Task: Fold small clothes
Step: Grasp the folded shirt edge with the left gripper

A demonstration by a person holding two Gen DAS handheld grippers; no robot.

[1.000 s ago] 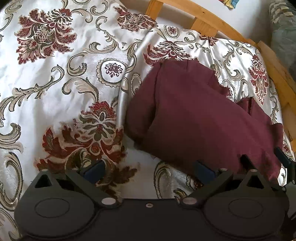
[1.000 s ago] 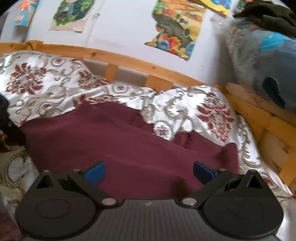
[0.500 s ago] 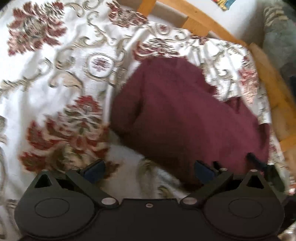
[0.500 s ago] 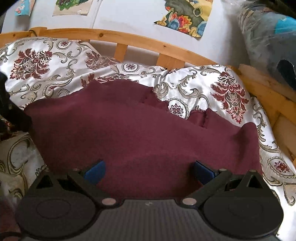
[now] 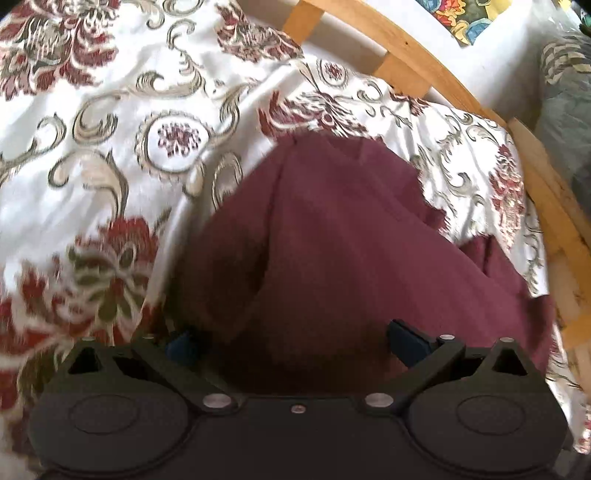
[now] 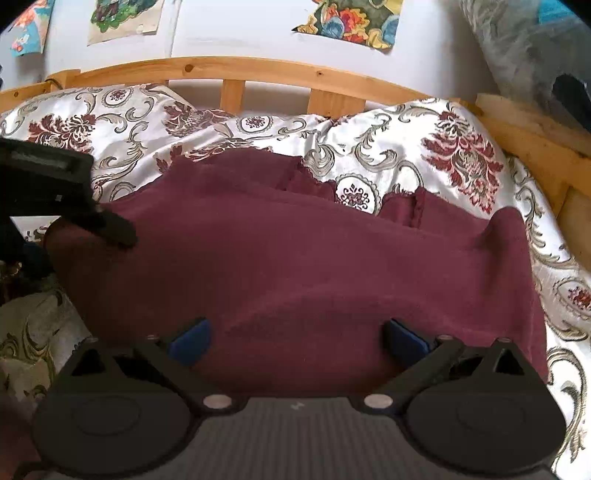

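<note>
A dark maroon garment (image 5: 351, 251) lies spread and partly folded on a floral satin bedspread (image 5: 110, 122). My left gripper (image 5: 295, 338) is open, its blue-padded fingers straddling the garment's near left edge, right over the cloth. My right gripper (image 6: 297, 338) is open over the garment's near edge (image 6: 295, 266). The left gripper also shows in the right wrist view (image 6: 110, 227), at the garment's left end, touching or just above the cloth.
A wooden bed rail (image 6: 258, 72) runs along the far side and the right side (image 5: 546, 206). A white wall with colourful pictures (image 6: 351, 18) is behind it. Bundled bedding (image 6: 535, 48) is piled at the right.
My left gripper has moved right and forward onto the garment's left edge. My right gripper has moved closer over the garment. Both stayed open.
</note>
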